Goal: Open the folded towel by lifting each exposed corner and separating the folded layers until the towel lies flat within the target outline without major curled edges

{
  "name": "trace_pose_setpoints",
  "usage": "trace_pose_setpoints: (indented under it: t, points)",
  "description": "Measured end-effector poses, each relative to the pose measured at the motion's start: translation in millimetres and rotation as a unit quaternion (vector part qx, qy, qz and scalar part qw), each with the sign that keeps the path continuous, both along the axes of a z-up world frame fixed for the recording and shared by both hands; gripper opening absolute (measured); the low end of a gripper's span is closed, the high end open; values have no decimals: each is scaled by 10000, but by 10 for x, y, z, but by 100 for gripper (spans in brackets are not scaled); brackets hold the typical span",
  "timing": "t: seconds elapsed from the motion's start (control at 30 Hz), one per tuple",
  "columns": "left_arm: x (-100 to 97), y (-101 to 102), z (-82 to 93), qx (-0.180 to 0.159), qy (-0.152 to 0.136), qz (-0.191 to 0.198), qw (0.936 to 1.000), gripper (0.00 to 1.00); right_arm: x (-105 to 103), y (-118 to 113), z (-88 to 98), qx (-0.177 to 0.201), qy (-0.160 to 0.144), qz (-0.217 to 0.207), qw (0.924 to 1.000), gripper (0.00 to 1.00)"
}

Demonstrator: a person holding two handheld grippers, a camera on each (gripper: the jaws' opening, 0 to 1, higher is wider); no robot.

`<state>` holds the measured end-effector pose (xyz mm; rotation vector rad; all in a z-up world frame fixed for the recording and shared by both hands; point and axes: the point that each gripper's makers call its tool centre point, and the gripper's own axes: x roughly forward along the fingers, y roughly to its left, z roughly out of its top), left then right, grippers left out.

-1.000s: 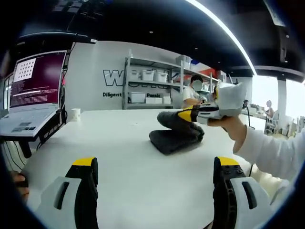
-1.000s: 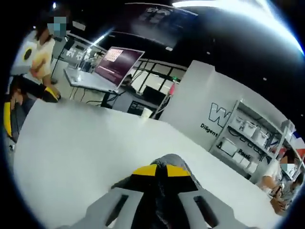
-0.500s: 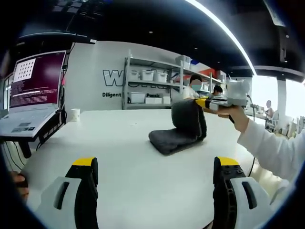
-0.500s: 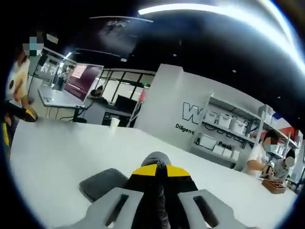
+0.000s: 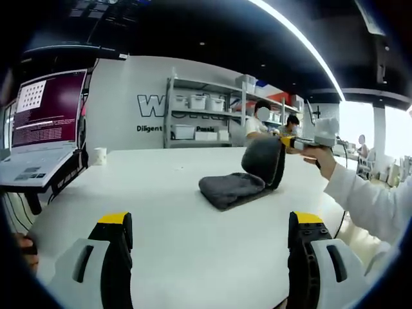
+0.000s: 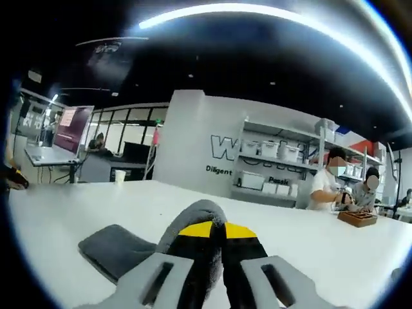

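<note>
A dark grey folded towel (image 5: 233, 188) lies on the white table (image 5: 167, 212) in the left gripper view. Its top layer (image 5: 265, 161) is lifted up to the right, pinched by my right gripper (image 5: 284, 142), which a person's hand holds. In the right gripper view the right gripper (image 6: 216, 239) is shut on that grey layer, which curls over its yellow-tipped jaws, while the rest of the towel (image 6: 116, 248) lies flat to the left. My left gripper (image 5: 209, 232) stands open low over the near table, well short of the towel, with nothing between its jaws.
An open laptop (image 5: 45, 122) sits on a side desk at the left, and a small white cup (image 5: 99, 155) stands near the table's far left. Shelves with white bins (image 5: 199, 119) line the back wall. People sit at the far right (image 6: 325, 188).
The right gripper has carried the towel's top layer up and further to the right, peeling it off the folded stack. The left gripper has stayed put.
</note>
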<state>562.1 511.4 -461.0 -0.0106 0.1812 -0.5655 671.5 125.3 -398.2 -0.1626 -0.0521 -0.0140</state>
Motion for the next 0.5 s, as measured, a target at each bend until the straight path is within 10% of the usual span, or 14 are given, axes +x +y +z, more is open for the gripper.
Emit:
trace_pose_setpoints:
  t: [0.5]
  points:
    - [-2,-28,4,10,-4,-29,10000,100,-243,-796,-545,724,494,-796,9930,0]
